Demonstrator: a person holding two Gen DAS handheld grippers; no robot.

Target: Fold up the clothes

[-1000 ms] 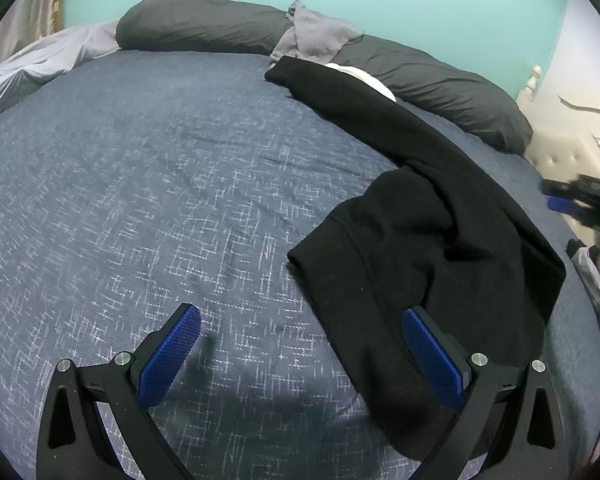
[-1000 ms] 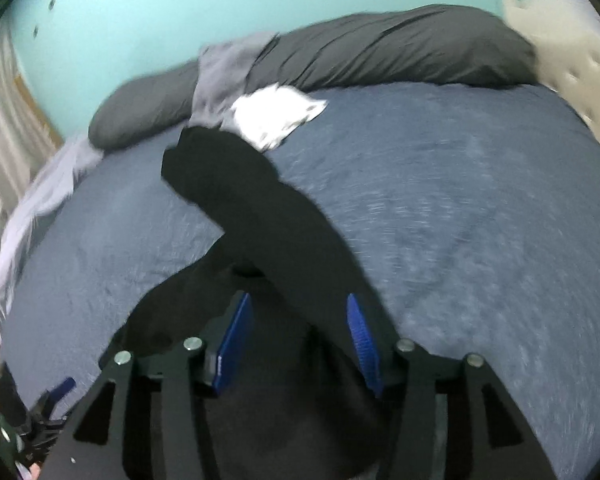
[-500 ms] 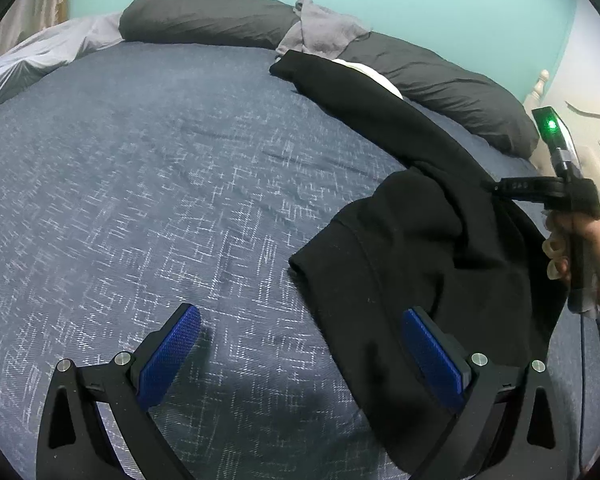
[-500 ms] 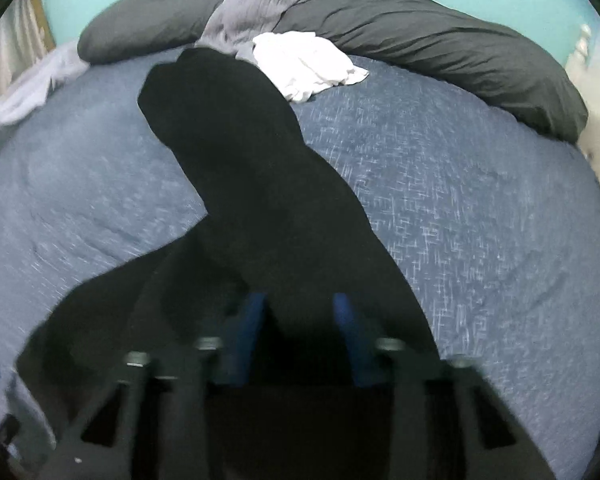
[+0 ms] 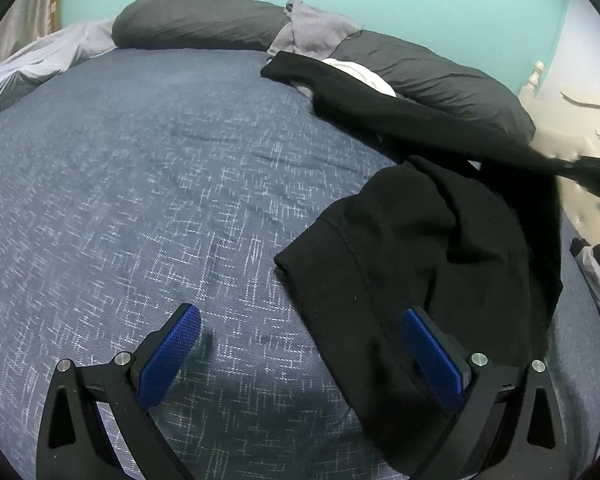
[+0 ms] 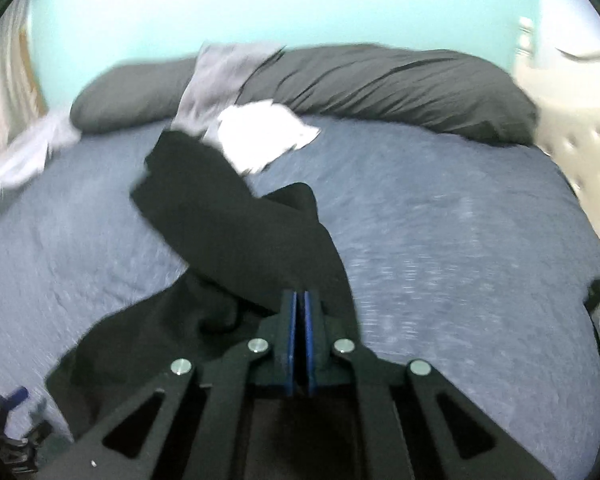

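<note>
Across the blue bedspread (image 5: 140,200) sprawls the black sweatshirt (image 5: 432,256) — soft, limp, sure to sag — its sleeve pinched between my right gripper's (image 6: 300,308) closed fingers, my left gripper (image 5: 300,344) spread wide over the hem — the next sensible hold.

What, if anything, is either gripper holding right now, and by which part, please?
The right gripper pinches the black garment at its long sleeve-like stretch; the left gripper holds nothing.

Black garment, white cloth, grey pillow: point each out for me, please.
Black garment (image 5: 420,248): left wrist view, on its bunched body.
White cloth (image 6: 260,140): right wrist view, on its flat middle.
Grey pillow (image 6: 400,84): right wrist view, on its upper face.
</note>
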